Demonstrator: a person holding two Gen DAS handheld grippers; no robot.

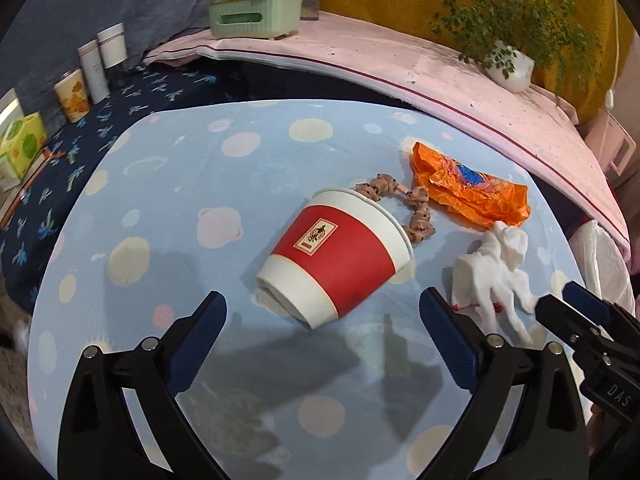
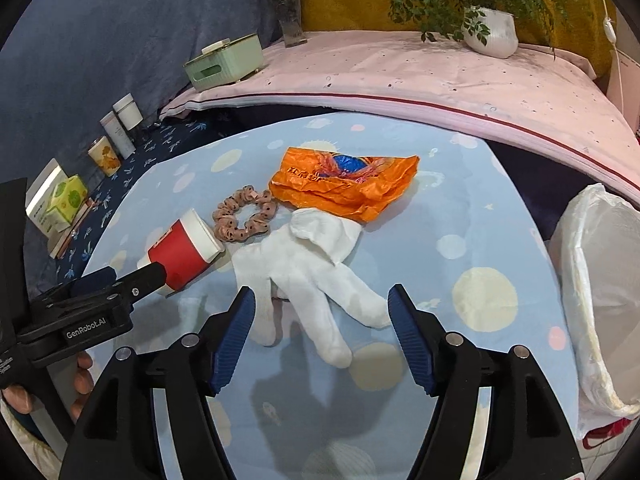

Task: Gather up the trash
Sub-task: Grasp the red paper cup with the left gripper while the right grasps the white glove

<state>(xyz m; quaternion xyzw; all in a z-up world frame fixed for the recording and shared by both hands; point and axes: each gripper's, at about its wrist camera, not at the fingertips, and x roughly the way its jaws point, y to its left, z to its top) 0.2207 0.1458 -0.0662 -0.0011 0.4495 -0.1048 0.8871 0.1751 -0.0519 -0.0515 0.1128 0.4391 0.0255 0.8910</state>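
A red and white paper cup (image 1: 336,258) lies on its side on the light blue spotted table (image 1: 200,184). My left gripper (image 1: 322,312) is open, just in front of the cup's base. A crumpled orange plastic bag (image 2: 344,184) lies further back, with a brown dotted scrunchie (image 2: 244,218) beside the cup (image 2: 182,254). A white glove (image 2: 308,272) lies flat, its fingers toward my right gripper (image 2: 322,308), which is open just above them. The glove also shows in the left wrist view (image 1: 496,272), as does the bag (image 1: 468,184).
A bin lined with a white bag (image 2: 600,292) stands at the table's right edge. A pink-covered shelf (image 2: 440,80) behind holds a green tissue box (image 2: 224,64), a vase and a potted plant (image 2: 488,32). Tins and boxes (image 1: 84,80) stand on dark blue cloth at the left.
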